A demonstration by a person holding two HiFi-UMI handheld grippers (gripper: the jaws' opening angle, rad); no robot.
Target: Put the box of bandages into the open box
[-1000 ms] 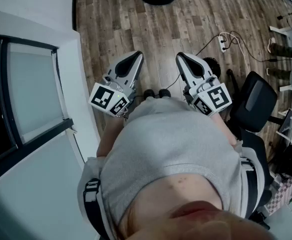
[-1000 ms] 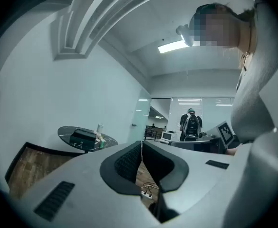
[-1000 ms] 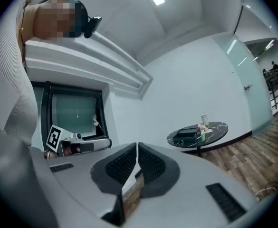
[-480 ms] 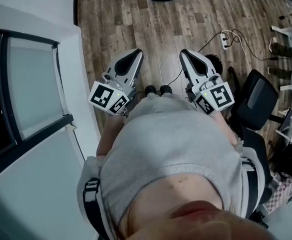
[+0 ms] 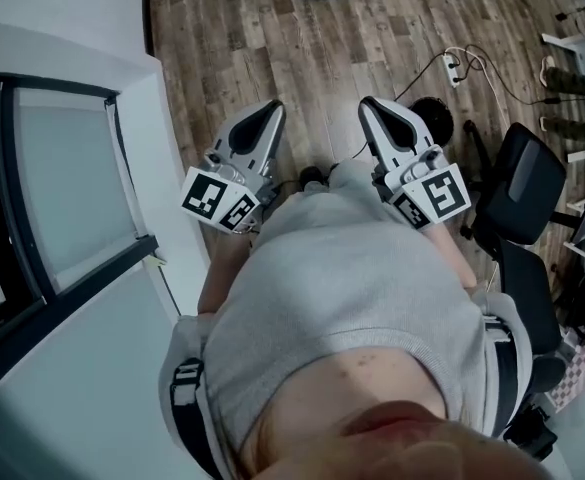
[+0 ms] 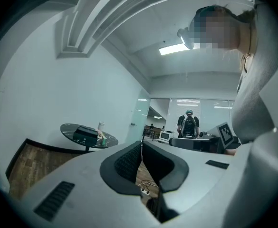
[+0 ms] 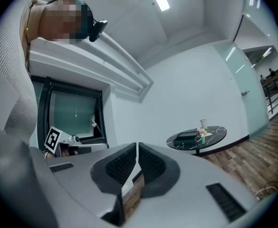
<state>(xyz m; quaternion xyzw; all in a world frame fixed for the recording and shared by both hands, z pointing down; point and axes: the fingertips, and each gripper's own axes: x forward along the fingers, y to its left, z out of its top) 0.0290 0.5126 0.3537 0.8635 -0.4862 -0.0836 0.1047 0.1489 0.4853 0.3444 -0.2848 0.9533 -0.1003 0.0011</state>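
Both claws are empty and pressed shut: the left claw (image 6: 141,145) has its pads together with nothing between them, and so does the right claw (image 7: 137,148). I hold both level at waist height over the wood floor (image 5: 272,38), well apart from any work surface

The task's things are far off. The only place I can see for them is a round dark tabletop (image 7: 216,134) across the room by the white wall. A dark box (image 7: 185,137) lies on it with a few small items beside it, a bottle (image 7: 203,122) among them. I cannot tell from here which is the box of bandages, or whether the dark box is the open one

My worries from here:
- A cable and power strip (image 5: 450,72) trail over the floor ahead on my right, and a foot could snag them on the way
- The black chair (image 5: 517,198) stands just beside my right elbow, so a wide swing would knock it
- The wall corner (image 5: 167,183) and window frame (image 5: 32,298) hem in my left side

The open lane runs straight ahead between the two claws, and I judge both must open before any grab
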